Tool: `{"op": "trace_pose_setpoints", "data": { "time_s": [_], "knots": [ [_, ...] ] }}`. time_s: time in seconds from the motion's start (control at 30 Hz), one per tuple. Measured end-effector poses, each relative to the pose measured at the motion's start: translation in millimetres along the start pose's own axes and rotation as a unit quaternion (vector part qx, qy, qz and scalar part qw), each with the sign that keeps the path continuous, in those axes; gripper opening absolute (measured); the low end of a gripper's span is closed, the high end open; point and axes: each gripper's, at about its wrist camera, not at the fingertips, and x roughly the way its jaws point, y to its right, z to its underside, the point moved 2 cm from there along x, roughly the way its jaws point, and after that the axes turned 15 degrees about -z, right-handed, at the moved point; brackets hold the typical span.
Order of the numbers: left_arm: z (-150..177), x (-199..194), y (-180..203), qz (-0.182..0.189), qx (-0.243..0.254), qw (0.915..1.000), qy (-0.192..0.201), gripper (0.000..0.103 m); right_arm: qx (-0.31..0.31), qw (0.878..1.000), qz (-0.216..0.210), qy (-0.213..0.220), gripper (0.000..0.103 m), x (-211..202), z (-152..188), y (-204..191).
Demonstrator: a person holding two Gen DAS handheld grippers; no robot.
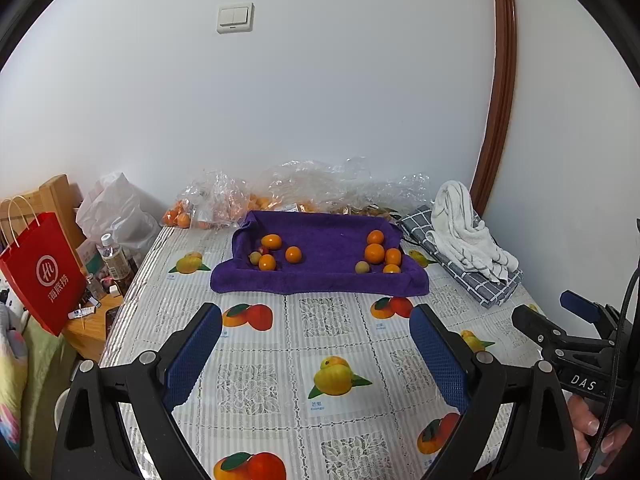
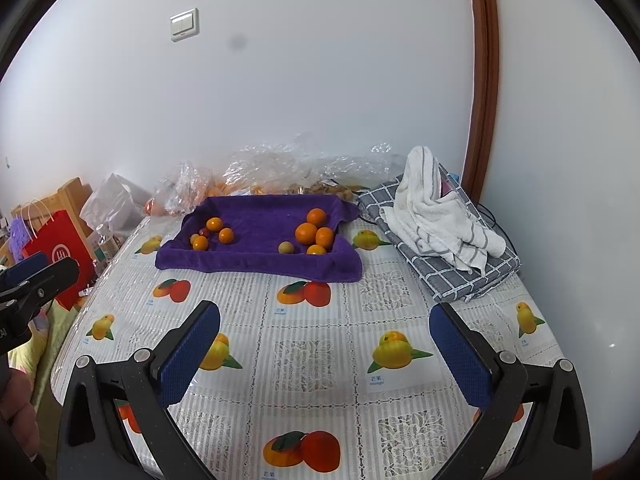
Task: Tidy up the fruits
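Observation:
A purple towel (image 1: 320, 280) (image 2: 256, 266) lies on the table, shaped like a tray. On its left lie three small oranges (image 1: 272, 241) (image 2: 214, 224), a pale green fruit (image 1: 255, 257) and a small red fruit (image 2: 203, 232). On its right lie several oranges (image 1: 374, 253) (image 2: 306, 233) and a pale green fruit (image 1: 362, 267) (image 2: 286, 247). My left gripper (image 1: 316, 320) is open and empty, over the table in front of the towel. My right gripper (image 2: 325, 320) is open and empty too, to the right of the left one; it also shows in the left wrist view (image 1: 556, 312).
Clear plastic bags of oranges (image 1: 208, 208) lie behind the towel by the wall. A white striped cloth (image 2: 436, 212) sits on a folded grey checked cloth (image 2: 460, 276) at the right. A red paper bag (image 1: 42, 272) and bottles (image 1: 114, 256) stand off the table's left edge.

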Motion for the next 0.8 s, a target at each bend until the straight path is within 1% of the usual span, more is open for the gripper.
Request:
{"op": "trace_pose_setpoints", "data": {
  "time_s": [0.8],
  "knots": [
    [2.9, 2.8, 0.4, 0.000, -0.003, 1.0000, -0.003, 0.095, 0.000, 1.000, 0.001, -0.005, 0.103, 4.6, 4.0, -0.2]
  ]
}}
